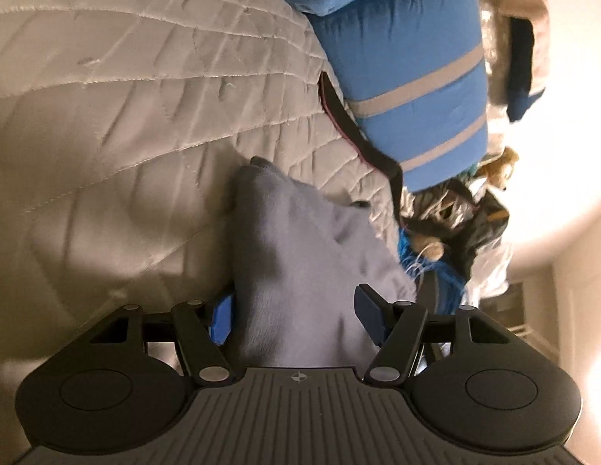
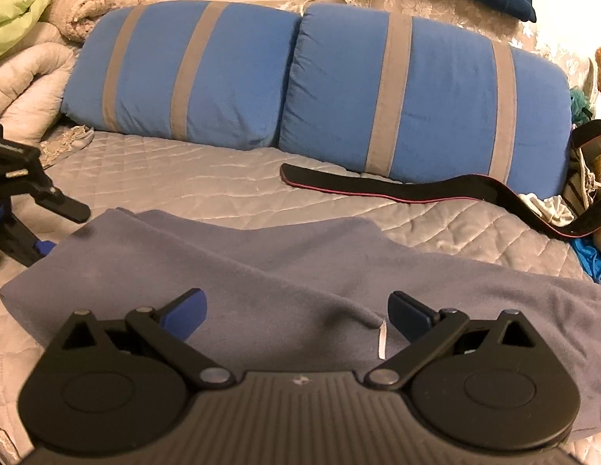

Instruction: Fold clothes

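Observation:
A grey-blue fleece garment point(image 2: 300, 255) lies folded across the quilted bedspread point(image 2: 176, 178). A small white tag point(image 2: 382, 339) shows on its near side. My right gripper point(image 2: 298, 314) hovers open just over the garment's near part, its blue pads wide apart with only flat cloth beneath. My left gripper point(image 1: 296, 319) is at the garment's left end point(image 1: 300, 255). A raised bunch of the cloth stands between its blue pads, which do not visibly pinch it. From the right wrist view, the left gripper point(image 2: 56, 232) straddles the garment's left corner.
Two blue pillows with grey stripes point(image 2: 417, 93) lean along the back of the bed. A black strap with a red edge point(image 2: 378, 190) lies in front of them. Bundled bedding point(image 2: 48, 11) is piled at the back left. Soft toys and clutter point(image 1: 455, 213) crowd the right edge.

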Demonstrator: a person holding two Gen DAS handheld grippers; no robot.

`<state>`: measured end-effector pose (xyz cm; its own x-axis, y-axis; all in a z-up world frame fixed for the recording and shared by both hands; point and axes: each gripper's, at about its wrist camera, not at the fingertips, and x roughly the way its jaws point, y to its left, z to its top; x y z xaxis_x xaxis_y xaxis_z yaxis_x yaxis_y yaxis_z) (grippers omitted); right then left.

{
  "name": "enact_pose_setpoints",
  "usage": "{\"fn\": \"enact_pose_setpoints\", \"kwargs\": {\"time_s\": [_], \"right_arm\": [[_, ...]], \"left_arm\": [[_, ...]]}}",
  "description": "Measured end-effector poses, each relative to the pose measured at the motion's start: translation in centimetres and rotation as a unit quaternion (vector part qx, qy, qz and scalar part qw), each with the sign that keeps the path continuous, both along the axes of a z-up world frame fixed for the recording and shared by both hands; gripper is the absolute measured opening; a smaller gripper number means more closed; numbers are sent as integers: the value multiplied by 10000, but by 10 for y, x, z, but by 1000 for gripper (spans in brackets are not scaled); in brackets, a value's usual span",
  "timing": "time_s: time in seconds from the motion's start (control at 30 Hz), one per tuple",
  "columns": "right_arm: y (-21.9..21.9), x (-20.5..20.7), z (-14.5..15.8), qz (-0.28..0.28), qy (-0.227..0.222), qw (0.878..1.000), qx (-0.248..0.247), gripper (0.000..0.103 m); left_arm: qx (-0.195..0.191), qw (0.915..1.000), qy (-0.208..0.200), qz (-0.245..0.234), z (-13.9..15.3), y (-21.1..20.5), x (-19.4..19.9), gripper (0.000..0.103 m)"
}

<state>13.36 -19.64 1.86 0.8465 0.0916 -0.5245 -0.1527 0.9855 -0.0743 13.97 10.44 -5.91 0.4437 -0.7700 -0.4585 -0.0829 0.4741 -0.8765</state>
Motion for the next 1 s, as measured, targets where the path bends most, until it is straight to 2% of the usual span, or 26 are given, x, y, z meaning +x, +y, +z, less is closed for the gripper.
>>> {"fn": "enact_pose_setpoints", "kwargs": {"time_s": [0.03, 0.1, 0.13, 0.2, 0.4, 0.57, 0.7, 0.8, 0.87, 1.0], "right_arm": [[-1, 0, 0, -32, -6, 10000, 16, 103], [-3, 2, 1, -102, -4, 9999, 60, 103], [-5, 2, 1, -144, -8, 9999, 83, 103], [-8, 2, 3, -206, -42, 9997, 131, 103], [-14, -1, 6, -264, -129, 9994, 183, 103], [-13, -5, 6, -206, -126, 9996, 155, 103], [-9, -8, 9, -115, -159, 9997, 149, 103], [-4, -14, 13, -19, -234, 9996, 130, 103], [-1, -18, 16, 54, -304, 9994, 126, 103], [1, -23, 23, 135, -403, 9989, 211, 103]], "left_arm": [[-10, 10000, 79, 42, -3, -1, 2, 47], [-22, 9994, 304, 189, -11, 0, 3, 17], [-38, 9990, 381, 213, -14, 0, 3, 13], [-26, 9986, 471, 243, -16, -1, 3, 10], [756, 9968, 259, 90, 18, -4, 4, 8], [1314, 9911, 78, 198, 55, 21, 0, 8], [2109, 9762, 225, 443, 92, 58, -17, 8], [2659, 9610, 297, 695, 123, 92, -35, 8], [3148, 9442, 356, 897, 146, 110, -47, 8], [4054, 9042, 474, 1260, 188, 125, -61, 8]]}}
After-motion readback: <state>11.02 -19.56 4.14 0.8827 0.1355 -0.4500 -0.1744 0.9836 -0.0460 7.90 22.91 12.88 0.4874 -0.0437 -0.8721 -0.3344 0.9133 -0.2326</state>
